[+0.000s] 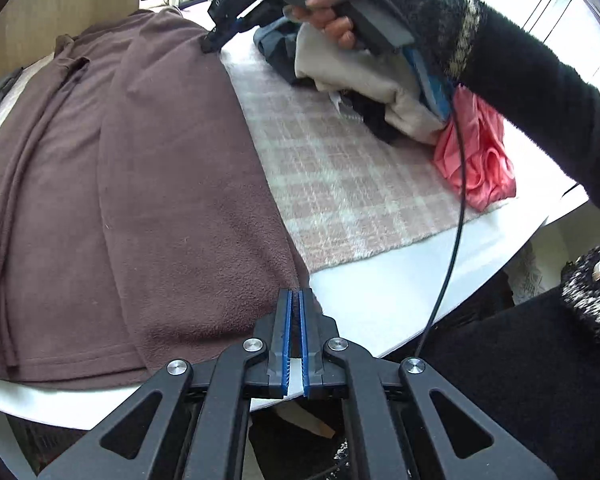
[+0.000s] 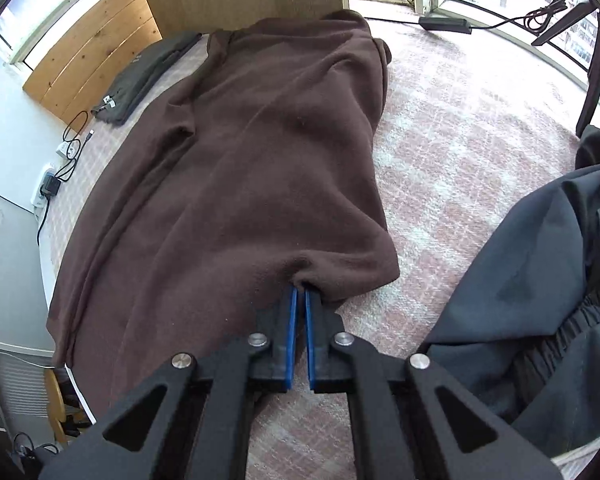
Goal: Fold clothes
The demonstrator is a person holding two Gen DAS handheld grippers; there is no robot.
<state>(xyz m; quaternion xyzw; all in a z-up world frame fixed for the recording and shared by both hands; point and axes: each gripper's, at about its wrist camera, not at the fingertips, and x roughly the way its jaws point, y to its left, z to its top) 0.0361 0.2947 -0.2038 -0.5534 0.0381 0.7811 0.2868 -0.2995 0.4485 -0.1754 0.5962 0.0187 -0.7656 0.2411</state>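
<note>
A brown fleece garment (image 1: 120,184) lies spread along the table, wrinkled, with a sleeve folded along its left side. My left gripper (image 1: 296,294) is at its near right corner, jaws shut with brown fabric pinched between the blue pads. In the left wrist view a hand in a black sleeve holds my right gripper (image 1: 212,42) at the garment's far edge. The right wrist view shows that gripper (image 2: 300,288) shut on a bunched fold of the brown garment (image 2: 260,152) at its edge.
A pile of clothes, beige (image 1: 364,76), black and pink (image 1: 476,156), sits on the plaid cloth (image 1: 340,176) to the right. A grey garment (image 2: 540,280) lies beside my right gripper. A folded dark grey piece (image 2: 148,76) and cables (image 2: 60,168) lie further off. The white table edge (image 1: 380,312) is close.
</note>
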